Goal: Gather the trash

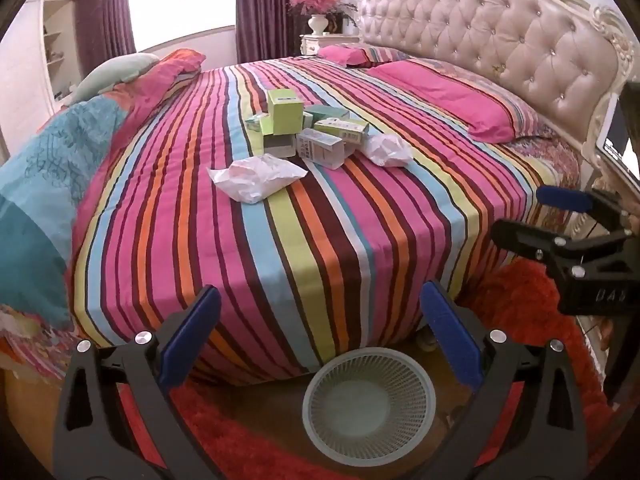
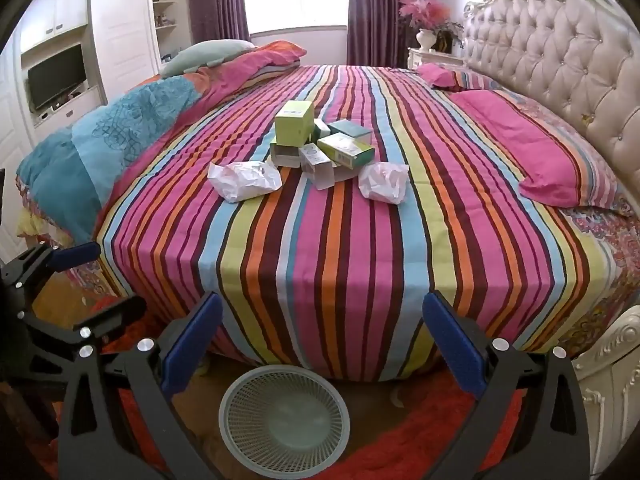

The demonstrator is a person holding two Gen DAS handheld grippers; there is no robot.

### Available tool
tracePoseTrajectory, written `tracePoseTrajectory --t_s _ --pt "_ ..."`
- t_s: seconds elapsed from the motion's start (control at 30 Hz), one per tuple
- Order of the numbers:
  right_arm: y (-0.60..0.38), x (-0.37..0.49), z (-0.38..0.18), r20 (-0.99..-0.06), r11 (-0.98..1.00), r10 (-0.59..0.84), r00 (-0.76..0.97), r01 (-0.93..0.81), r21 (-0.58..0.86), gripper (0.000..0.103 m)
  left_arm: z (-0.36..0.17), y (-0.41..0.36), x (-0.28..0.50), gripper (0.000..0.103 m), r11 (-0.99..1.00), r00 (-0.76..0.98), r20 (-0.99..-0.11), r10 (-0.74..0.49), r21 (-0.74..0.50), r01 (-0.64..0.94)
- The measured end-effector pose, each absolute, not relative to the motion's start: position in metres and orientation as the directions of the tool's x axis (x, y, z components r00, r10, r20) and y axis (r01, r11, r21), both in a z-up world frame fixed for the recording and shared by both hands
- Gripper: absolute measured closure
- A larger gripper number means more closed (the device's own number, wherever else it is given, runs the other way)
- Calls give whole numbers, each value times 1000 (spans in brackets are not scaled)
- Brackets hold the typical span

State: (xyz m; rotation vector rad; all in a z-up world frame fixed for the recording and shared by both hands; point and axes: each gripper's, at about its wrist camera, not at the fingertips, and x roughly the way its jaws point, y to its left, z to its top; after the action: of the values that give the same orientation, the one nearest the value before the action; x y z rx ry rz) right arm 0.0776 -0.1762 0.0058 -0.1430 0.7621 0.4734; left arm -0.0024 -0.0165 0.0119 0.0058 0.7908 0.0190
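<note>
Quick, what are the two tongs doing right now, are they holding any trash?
Left tongs: open, holding nothing.
Right tongs: open, holding nothing.

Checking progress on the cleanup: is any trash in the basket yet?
No, the white mesh basket on the floor shows only its bare bottom.

The only legible lettering is a faint embossed "DAY" on the black body of the right claw at the right edge of the left wrist view. Print on the cardboard boxes mid-bed is too small to read.
</note>
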Motion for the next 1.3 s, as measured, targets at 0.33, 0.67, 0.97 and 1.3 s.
tracePoseTrajectory --t_s 0.33,0.67,0.97,1.3 --pt "-175 78 6 -702 886 349 621 -462 31 7 9 -20 -1 6 1000 696 -718 -6 -10 -2" --pt "-171 76 2 -720 883 332 609 -469 10 7 2 -23 -1 6 1000 685 -729 -10 -8 7" --pt "-171 79 -3 -745 879 324 584 -477 9 7 2 -23 -1 6 1000 683 -731 -10 -7 8" --pt "-168 77 -5 -755 877 309 579 -480 -9 7 -4 -24 -2 6 1000 676 -736 -17 -8 16"
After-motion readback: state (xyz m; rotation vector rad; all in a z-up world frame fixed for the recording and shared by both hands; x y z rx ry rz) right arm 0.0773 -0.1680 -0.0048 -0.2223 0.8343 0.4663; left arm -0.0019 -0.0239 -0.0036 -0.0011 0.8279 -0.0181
